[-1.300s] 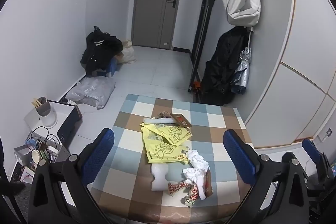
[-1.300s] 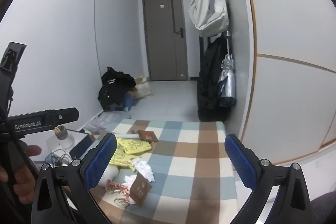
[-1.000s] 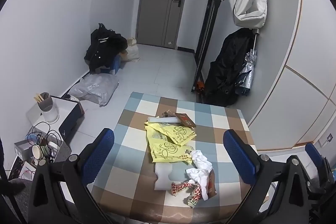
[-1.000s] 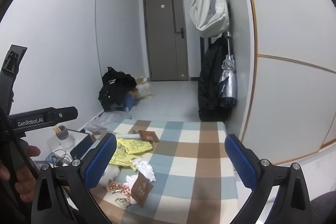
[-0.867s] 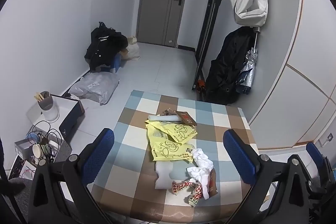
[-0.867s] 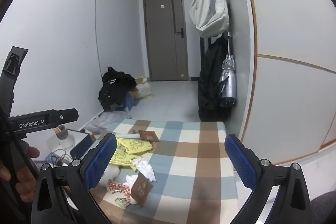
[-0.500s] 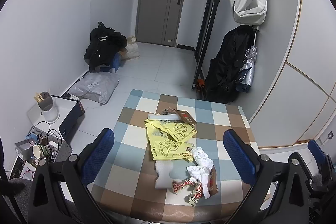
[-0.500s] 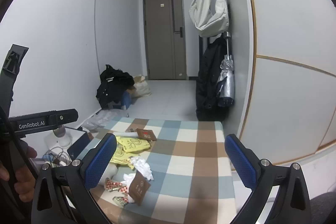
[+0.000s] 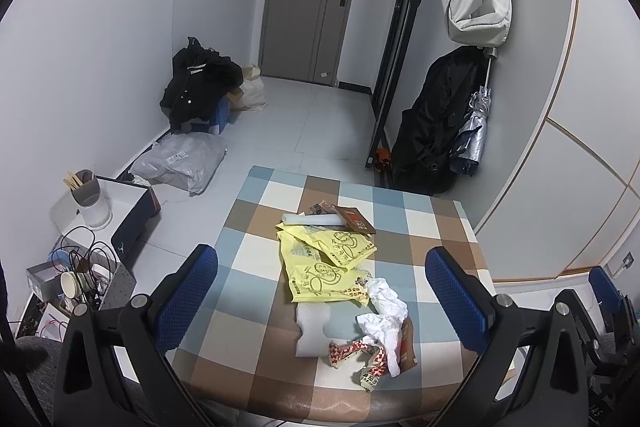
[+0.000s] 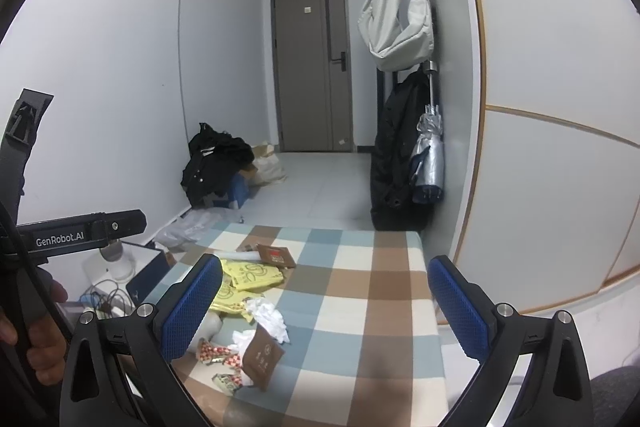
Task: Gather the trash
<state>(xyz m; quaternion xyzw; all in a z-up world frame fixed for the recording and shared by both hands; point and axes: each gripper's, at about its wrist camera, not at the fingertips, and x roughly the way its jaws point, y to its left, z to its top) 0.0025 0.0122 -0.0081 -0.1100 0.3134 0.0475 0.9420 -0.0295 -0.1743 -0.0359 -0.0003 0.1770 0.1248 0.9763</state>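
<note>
Left wrist: left gripper [image 9: 322,297] jaws spread wide, empty, above checked table [image 9: 256,227]; trash pile [image 9: 344,275] at table centre.
Right wrist: right gripper [image 10: 326,301] likewise wide, empty; trash pile [image 10: 248,299] lower-left.

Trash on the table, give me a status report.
Both hand-held grippers open, empty. Trash pile untouched on checked table. Nothing in the way.
</note>
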